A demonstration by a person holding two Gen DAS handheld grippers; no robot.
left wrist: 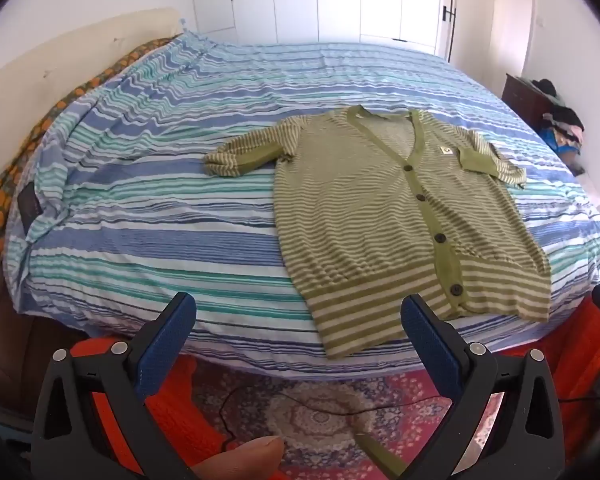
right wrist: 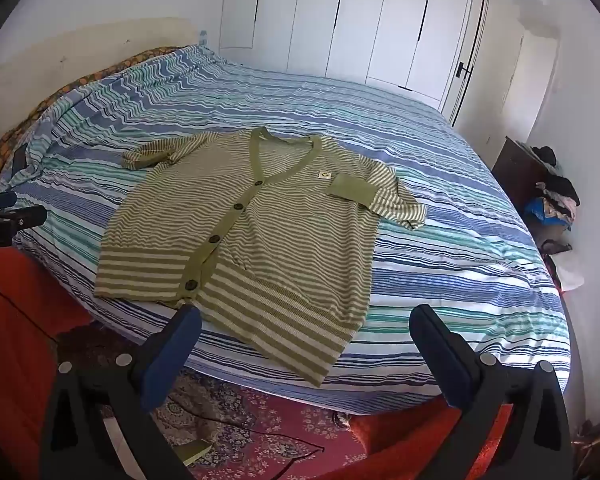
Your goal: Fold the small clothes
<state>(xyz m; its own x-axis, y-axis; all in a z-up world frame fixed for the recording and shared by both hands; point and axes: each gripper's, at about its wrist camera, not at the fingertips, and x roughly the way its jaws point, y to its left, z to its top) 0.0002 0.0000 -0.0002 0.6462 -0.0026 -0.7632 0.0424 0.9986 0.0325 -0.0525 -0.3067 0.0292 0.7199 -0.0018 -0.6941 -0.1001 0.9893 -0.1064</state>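
A green and cream striped short-sleeved cardigan (left wrist: 384,208) lies flat, buttoned, on the striped bed cover (left wrist: 160,208), with its hem at the near edge. It also shows in the right wrist view (right wrist: 252,232). Both sleeves are folded in over themselves. My left gripper (left wrist: 298,312) is open and empty, held in front of the bed's near edge, just short of the hem. My right gripper (right wrist: 306,322) is open and empty, also in front of the hem. The left gripper's tip (right wrist: 4,212) shows at the left edge of the right wrist view.
The bed (right wrist: 440,240) carries a blue, teal and white striped cover. A red patterned rug (left wrist: 320,412) with a black cable lies below. A dark nightstand (right wrist: 516,168) piled with clothes stands at the right. White wardrobe doors (right wrist: 340,20) stand behind.
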